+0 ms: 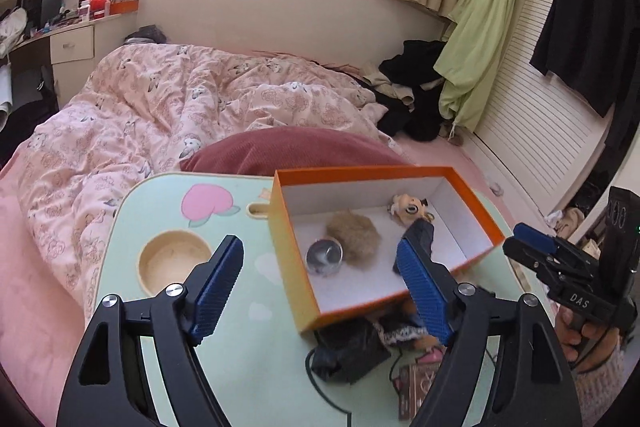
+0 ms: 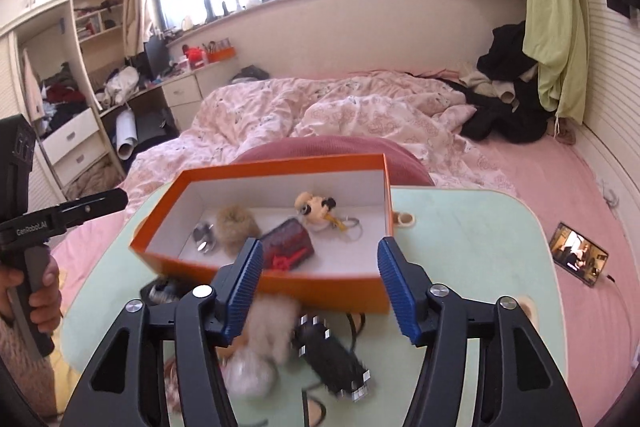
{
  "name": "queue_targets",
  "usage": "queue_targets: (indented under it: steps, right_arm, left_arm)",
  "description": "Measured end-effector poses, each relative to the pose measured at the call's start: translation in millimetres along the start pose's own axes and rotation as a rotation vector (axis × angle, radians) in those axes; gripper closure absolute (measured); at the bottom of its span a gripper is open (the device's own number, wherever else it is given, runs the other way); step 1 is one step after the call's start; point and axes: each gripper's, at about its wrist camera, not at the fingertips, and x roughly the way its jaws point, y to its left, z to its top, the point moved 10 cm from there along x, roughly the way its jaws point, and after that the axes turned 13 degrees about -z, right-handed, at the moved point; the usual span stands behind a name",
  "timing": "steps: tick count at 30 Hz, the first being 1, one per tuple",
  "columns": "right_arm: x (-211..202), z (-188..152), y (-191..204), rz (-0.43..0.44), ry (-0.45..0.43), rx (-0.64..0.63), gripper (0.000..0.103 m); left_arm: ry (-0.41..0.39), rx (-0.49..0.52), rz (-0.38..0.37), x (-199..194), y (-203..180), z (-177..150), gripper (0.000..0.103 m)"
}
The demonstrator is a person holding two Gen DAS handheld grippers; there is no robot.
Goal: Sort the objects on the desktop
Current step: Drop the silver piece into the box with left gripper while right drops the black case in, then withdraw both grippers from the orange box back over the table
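Orange box [image 2: 280, 277] overhangs the table's far edge [image 2: 472, 191]; both tongs [image 1: 320, 287] [image 2: 318, 291] spread, empty.

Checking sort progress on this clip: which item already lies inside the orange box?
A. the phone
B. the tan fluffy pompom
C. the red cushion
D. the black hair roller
B: the tan fluffy pompom lies on the white floor of the orange box, beside a small silvery item.

left gripper [image 1: 322, 281]: black frame, ribbed blue pads [image 1: 219, 281], silver screws behind them; right gripper [image 2: 320, 287] identical, "das" marking.
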Motion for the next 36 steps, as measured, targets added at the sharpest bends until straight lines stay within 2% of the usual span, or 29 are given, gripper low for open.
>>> queue_targets:
  steps: [3, 6, 10, 14, 15, 16, 17, 19, 20, 22, 36]
  right_arm:
    - [-21.3, -29.3, 4.3, -0.006, 0.012, -0.074, 0.039]
    - [-32.5, -62.2, 10.7, -0.014, 0.043, -0.14, 0.038]
    - [-30.5, -101.2, 16.4, -0.01, 0.108, -0.16, 0.037]
    - [-15.5, -124.7, 15.3, -0.07, 0.148, -0.198, 0.037]
    - [-11.7, -128.8, 13.7, -0.081, 0.161, -0.201, 0.035]
    - [-10.2, -130.5, 12.6, -0.084, 0.165, -0.198, 0.025]
    - [-9.8, -131.4, 11.4, -0.085, 0.167, -0.193, 0.02]
    - [-8.6, -133.2, 10.0, -0.086, 0.17, -0.195, 0.009]
    - [-8.3, -134.5, 10.5, -0.082, 0.168, -0.199, 0.006]
    - [-7.9, -136.8, 11.6, -0.074, 0.164, -0.208, 0.0]
    - [-9.1, -136.5, 14.1, -0.068, 0.155, -0.211, 0.0]
  left_arm:
    - [0.065, 0.078, 0.014, -5.1, -11.9, -31.7, 0.024]
    - [0.14, 0.145, 0.075, -2.1, -16.6, -70.0, 0.024]
    - [0.182, 0.13, 0.095, 7.3, -20.1, -104.8, 0.024]
    - [0.207, 0.129, 0.123, 18.0, -20.5, -120.7, 0.024]
    - [0.222, 0.131, 0.124, 21.1, -22.0, -125.4, 0.024]
    - [0.232, 0.139, 0.129, 23.6, -22.9, -129.3, 0.022]
    - [0.221, 0.171, 0.151, 23.6, -25.0, -131.0, 0.019]
    - [0.204, 0.197, 0.136, 23.4, -30.8, -134.1, 0.013]
    - [0.212, 0.197, 0.121, 25.3, -32.3, -136.2, 0.003]
    - [0.21, 0.2, 0.104, 27.7, -32.5, -136.4, 0.0]
    - [0.198, 0.207, 0.097, 27.6, -33.0, -134.6, 0.0]
